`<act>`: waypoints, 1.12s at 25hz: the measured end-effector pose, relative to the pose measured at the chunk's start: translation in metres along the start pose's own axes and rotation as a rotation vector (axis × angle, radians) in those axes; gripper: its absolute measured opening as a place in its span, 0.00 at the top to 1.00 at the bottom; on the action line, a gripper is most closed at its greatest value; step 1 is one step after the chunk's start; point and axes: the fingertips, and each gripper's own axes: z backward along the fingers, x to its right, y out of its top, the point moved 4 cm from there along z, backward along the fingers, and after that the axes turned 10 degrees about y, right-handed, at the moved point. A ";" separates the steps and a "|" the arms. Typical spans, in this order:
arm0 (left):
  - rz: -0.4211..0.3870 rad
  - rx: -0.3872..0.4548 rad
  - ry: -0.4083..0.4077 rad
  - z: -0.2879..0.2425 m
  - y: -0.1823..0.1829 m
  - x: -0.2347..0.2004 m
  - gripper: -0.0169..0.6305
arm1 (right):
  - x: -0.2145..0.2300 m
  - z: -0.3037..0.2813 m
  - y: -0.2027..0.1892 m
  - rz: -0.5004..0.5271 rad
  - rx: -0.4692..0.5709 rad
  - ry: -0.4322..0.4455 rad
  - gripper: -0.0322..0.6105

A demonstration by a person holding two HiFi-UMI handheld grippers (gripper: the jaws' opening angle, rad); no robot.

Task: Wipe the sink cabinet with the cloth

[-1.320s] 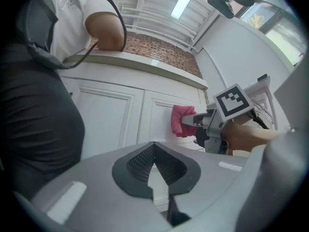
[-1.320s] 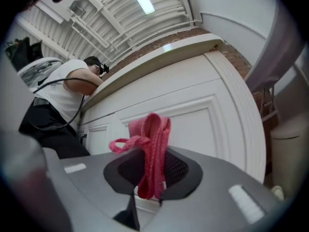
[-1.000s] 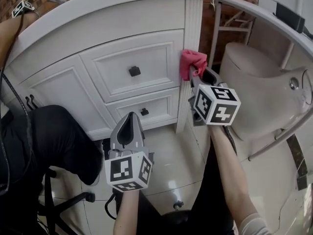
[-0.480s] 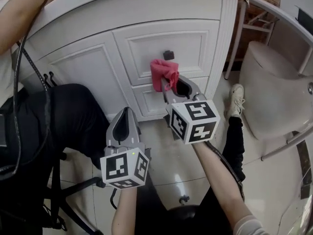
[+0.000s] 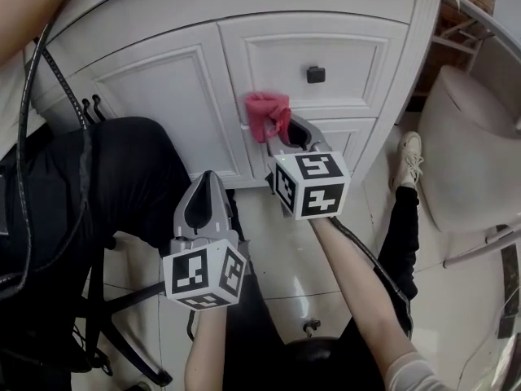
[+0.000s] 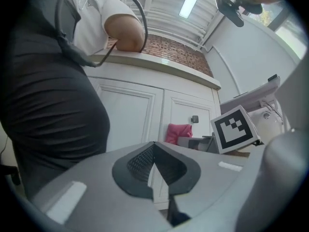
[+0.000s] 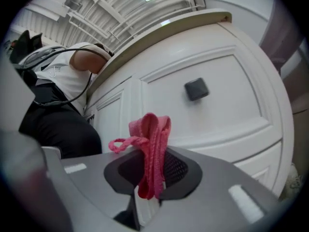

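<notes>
A ceiling strip light (image 6: 189,1) lights everything evenly; gripper views bend and darken at edges.

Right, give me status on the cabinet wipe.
Right gripper shut on pink cloth, at sink cabinet front, below-left of drawer knob. Left gripper shut, empty, held low. Another person's leg beside the cabinet.

Crumpled pink cloth (image 5: 267,114) at white sink cabinet (image 5: 163,96) front.
</notes>
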 end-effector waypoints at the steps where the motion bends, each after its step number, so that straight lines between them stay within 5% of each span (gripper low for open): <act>1: -0.001 -0.005 -0.015 -0.002 -0.004 0.011 0.95 | 0.016 0.011 0.001 0.006 0.004 -0.025 0.84; 9: 0.040 -0.037 -0.170 -0.026 -0.038 0.113 0.95 | 0.151 0.121 0.016 0.019 0.012 -0.308 0.84; 14: 0.062 -0.022 -0.199 -0.026 -0.036 0.149 0.95 | 0.186 0.162 0.020 0.014 -0.016 -0.378 0.85; 19: 0.085 -0.037 -0.160 -0.024 -0.043 0.133 0.95 | 0.141 0.153 0.005 -0.005 0.009 -0.277 0.85; 24: 0.035 -0.027 -0.072 -0.008 -0.034 0.076 0.95 | 0.045 0.078 -0.048 -0.067 -0.040 -0.058 0.85; 28: -0.001 -0.040 -0.035 0.004 -0.029 0.025 0.95 | -0.006 0.022 -0.076 -0.090 -0.054 0.024 0.85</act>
